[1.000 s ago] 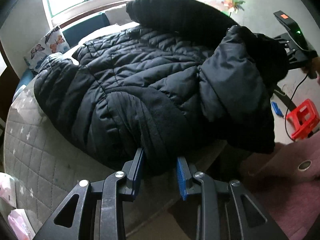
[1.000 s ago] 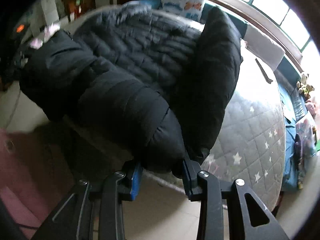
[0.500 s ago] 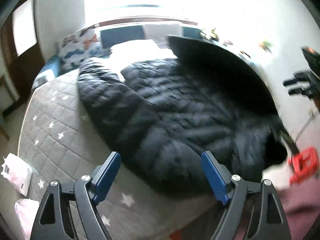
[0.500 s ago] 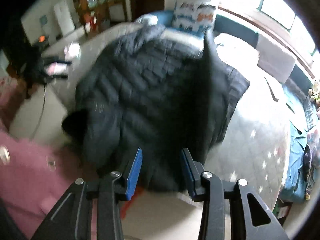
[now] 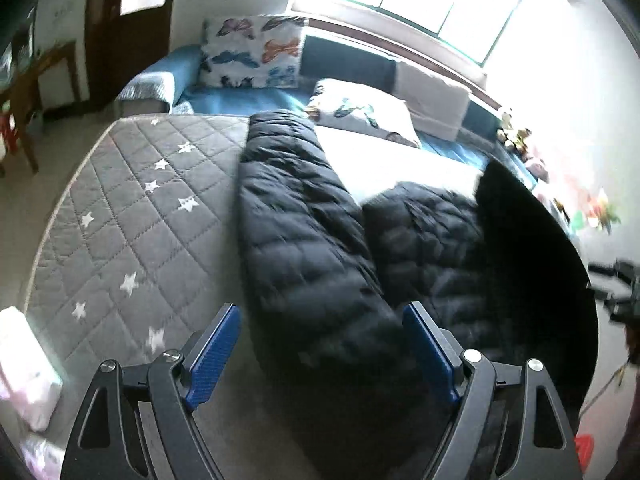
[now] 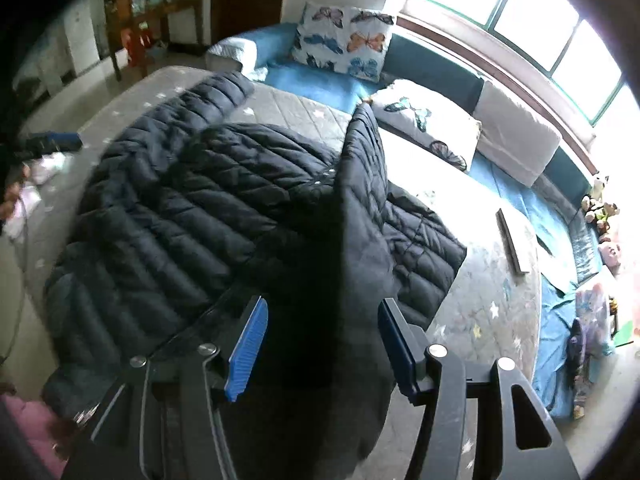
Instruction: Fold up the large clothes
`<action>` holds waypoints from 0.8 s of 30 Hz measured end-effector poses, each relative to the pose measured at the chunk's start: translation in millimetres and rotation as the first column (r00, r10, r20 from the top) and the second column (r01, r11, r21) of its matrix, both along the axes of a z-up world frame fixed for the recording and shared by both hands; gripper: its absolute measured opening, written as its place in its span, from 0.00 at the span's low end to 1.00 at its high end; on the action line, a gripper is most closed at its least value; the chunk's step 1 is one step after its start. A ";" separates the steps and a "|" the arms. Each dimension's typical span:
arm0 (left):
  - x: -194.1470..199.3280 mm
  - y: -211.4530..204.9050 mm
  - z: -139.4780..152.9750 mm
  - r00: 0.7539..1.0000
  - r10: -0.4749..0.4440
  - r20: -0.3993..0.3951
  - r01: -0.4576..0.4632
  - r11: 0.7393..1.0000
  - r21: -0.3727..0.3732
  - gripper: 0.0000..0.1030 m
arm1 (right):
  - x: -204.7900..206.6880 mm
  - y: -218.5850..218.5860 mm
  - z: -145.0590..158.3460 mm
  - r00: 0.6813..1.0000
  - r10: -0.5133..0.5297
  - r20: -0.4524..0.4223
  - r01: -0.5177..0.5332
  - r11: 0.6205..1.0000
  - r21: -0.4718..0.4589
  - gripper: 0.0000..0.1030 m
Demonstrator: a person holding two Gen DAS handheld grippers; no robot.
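Jacket (image 6: 168, 216), black quilted: released onto bed (image 5: 132, 216); left hand-held gripper (image 5: 320, 344) wide, empty; right hand-held gripper (image 6: 320, 344) just opening, nothing clamped; next fold pending.

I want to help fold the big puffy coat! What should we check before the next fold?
1. Left hand-held gripper empty: ok, open, jaws just widened, nothing pinched.
2. Right hand-held gripper let go: ok, jaws just opened, pads not pressing the coat.
3. Black puffer jacket on the grey star mattress: ok.
4. Jacket lying flat: not ok, one part sticks up.
5. Sleeves tucked: cannot tell.
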State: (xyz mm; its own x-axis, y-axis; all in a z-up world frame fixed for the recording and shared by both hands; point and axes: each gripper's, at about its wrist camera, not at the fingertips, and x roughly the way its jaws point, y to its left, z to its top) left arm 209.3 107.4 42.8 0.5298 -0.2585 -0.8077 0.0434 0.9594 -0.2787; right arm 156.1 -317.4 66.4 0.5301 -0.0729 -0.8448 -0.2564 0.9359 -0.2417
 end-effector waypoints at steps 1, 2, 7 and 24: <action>13.7 6.3 -5.3 1.000 0.027 -0.006 -0.027 1.000 -0.011 0.86 | 8.4 0.9 -4.9 1.000 -0.009 -0.002 0.009 1.000 -0.024 0.61; 26.1 12.1 -10.5 0.999 0.048 -0.014 -0.048 0.999 -0.026 0.86 | 14.9 0.9 -8.6 1.000 -0.018 -0.002 0.018 0.999 -0.033 0.61; 77.0 39.2 -50.5 0.986 0.138 -0.098 -0.151 0.977 -0.152 0.86 | 46.0 -8.8 -22.4 0.997 -0.066 -0.040 0.064 0.997 -0.035 0.61; 68.4 18.2 -58.9 0.974 0.226 0.011 -0.226 0.974 0.001 0.11 | 30.7 -70.1 -7.3 0.973 -0.227 0.029 0.228 0.973 -0.042 0.15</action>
State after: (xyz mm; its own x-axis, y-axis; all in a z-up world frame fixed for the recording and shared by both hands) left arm 277.7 125.7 -16.1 0.5830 -0.1291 -0.8022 -0.1714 0.9455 -0.2768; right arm 186.8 -387.4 59.1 0.5149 -0.2311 -0.8255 -0.0317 0.9572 -0.2878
